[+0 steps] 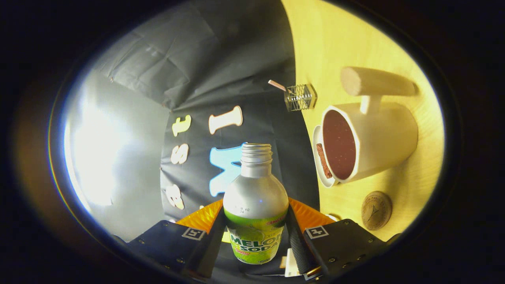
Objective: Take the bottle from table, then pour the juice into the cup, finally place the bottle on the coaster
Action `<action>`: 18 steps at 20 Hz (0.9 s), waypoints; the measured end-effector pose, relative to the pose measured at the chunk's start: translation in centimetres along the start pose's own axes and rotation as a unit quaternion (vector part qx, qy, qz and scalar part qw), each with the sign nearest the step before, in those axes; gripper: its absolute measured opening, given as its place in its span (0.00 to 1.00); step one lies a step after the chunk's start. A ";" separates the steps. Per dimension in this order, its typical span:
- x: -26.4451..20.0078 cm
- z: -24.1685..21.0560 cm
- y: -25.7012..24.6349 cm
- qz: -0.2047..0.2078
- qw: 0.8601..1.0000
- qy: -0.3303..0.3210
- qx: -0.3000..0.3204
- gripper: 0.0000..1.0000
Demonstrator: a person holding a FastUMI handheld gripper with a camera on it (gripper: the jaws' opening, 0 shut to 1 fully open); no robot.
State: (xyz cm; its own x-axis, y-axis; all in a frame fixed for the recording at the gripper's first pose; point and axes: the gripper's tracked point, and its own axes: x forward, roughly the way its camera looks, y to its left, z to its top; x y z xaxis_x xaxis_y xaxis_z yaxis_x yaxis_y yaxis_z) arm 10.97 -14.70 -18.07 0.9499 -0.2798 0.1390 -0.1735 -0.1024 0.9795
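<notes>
My gripper (255, 236) is shut on a silver bottle (255, 197) with a green label, both fingers pressing its sides. The bottle's threaded neck is uncapped and points straight ahead along the fingers. The whole view is rolled, so the yellow table (339, 43) stands as a wall to the right. On it sits a white cup (371, 142) with a dark inside, its mouth facing the bottle's neck and a short way to the right of it. A round brown coaster (376, 210) lies on the table beside the cup, nearer to my right finger.
A white saucer (320, 165) holding a brown stick sits beside the cup. A pale cylinder (375, 81) rests against the cup's handle side. A small wire holder (300, 97) with a stick stands farther along the table. An orange object (311, 215) shows behind the bottle.
</notes>
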 end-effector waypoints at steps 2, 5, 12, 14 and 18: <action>0.2 -0.5 -0.9 -0.015 0.999 0.018 -0.045 0.77; 0.5 -1.2 -1.4 -0.027 0.991 0.040 -0.122 0.77; 0.5 -2.4 -0.7 -0.032 0.949 0.077 -0.304 0.77; 0.5 -3.0 -0.4 -0.036 0.935 0.088 -0.343 0.77; 0.7 -4.4 0.4 -0.051 0.893 0.103 -0.435 0.77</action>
State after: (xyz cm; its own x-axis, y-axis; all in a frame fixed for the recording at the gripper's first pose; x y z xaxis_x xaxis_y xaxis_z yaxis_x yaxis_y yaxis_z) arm 12.71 -10.74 -16.92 0.9925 -0.1201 -0.0220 0.0992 0.6885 0.7184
